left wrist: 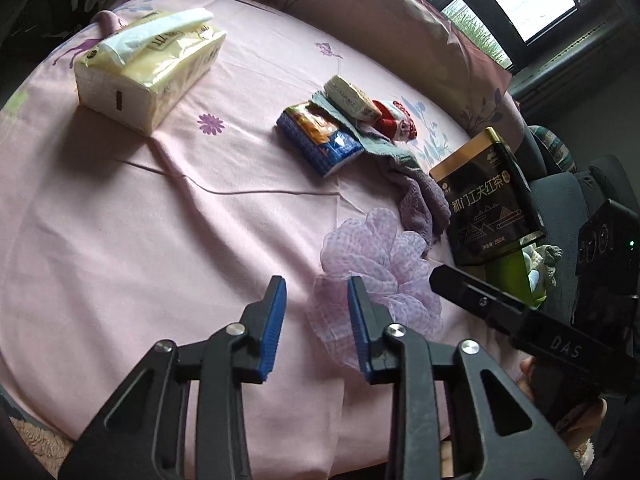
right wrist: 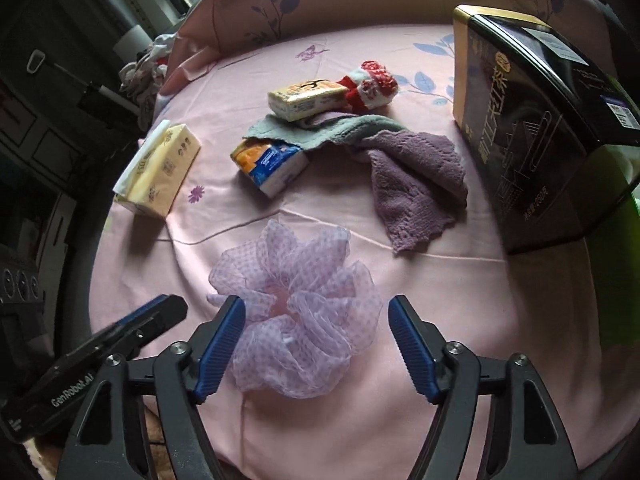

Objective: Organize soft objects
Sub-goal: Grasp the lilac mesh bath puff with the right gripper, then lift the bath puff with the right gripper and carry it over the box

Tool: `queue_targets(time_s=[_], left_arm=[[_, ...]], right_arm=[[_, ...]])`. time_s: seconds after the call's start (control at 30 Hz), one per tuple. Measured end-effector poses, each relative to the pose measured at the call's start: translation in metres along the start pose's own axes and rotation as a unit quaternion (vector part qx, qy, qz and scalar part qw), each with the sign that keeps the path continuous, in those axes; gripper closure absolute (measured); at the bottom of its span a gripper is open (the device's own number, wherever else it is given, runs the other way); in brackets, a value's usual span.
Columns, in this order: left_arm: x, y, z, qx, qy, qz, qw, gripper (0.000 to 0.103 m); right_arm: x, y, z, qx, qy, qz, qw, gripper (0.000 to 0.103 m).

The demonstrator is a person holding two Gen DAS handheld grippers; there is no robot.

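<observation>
Your lilac mesh bath pouf (right wrist: 298, 316) lies on the near part of the pink sheet (right wrist: 440, 300), a ruffled ball of sheer, dotted netting. Behind it a purple knit cloth (right wrist: 416, 184) is crumpled, joined to a grey-green towel (right wrist: 320, 130) whose far end is hidden under a small pale tissue packet (right wrist: 306, 98). The towel also covers part of a glossy blue and orange tissue packet (right wrist: 272, 166). A red and white knitted sock (right wrist: 370, 86) lies just right of the pale packet. To the far left sits a soft yellow tissue pack (right wrist: 158, 172) with white sheets showing. At the right stands a hard black and gold tea tin (right wrist: 532, 120), its right side cut off by the frame; something green behind it is too blurred to tell.

Your right gripper (right wrist: 316, 344) stands wide apart around the pouf: the left pad seems to brush the netting, the right one is clear of it. Your left gripper (left wrist: 316, 320) is narrowed with a gap, only sheet between its blue ribbed pads; its right finger overlaps the pouf's edge, and you cannot tell whether it touches.
</observation>
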State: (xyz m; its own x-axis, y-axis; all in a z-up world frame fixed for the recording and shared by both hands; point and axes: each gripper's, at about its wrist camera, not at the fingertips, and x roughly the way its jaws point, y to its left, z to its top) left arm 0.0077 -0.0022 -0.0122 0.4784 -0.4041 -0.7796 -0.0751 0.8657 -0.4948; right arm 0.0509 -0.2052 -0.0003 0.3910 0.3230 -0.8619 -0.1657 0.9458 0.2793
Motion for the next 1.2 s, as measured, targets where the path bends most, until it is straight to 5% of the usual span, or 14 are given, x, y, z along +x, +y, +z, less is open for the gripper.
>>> queue_targets(time_s=[0.17, 0.37, 0.5, 0.57, 0.63, 0.8, 0.9, 1.2], left_arm=[[0.013, -0.019, -0.007, 0.029, 0.015, -0.005, 0.9994, 0.076], [0.037, -0.020, -0.009, 0.010, 0.052, -0.011, 0.9985, 0.057], [0.039, -0.022, -0.010, 0.009, 0.050, -0.022, 0.9984, 0.044], [0.039, -0.025, -0.011, 0.019, 0.041, -0.020, 0.9988, 0.048], [0.042, -0.027, -0.013, 0.029, 0.040, -0.022, 0.9985, 0.067], [0.046, -0.031, -0.014, 0.044, 0.039, -0.014, 0.9982, 0.091], [0.043, -0.035, -0.016, 0.053, 0.027, -0.013, 0.9981, 0.092], [0.005, -0.052, -0.016, 0.082, -0.036, -0.023, 0.9957, 0.092]], right_arm=[[-0.006, -0.009, 0.007, 0.014, -0.029, -0.009, 0.999, 0.025], [0.023, -0.006, 0.007, 0.015, 0.007, 0.031, 0.999, 0.025], [0.047, -0.004, 0.003, 0.018, 0.030, 0.013, 0.999, 0.025], [0.050, -0.003, 0.001, 0.020, 0.030, 0.017, 0.999, 0.025], [0.050, 0.001, 0.000, 0.012, 0.023, 0.019, 0.999, 0.027], [0.052, 0.002, -0.003, 0.007, 0.026, 0.033, 0.999, 0.052], [0.051, -0.004, -0.005, 0.034, 0.028, 0.075, 0.996, 0.072], [0.010, 0.007, -0.009, 0.034, -0.039, 0.118, 0.992, 0.074]])
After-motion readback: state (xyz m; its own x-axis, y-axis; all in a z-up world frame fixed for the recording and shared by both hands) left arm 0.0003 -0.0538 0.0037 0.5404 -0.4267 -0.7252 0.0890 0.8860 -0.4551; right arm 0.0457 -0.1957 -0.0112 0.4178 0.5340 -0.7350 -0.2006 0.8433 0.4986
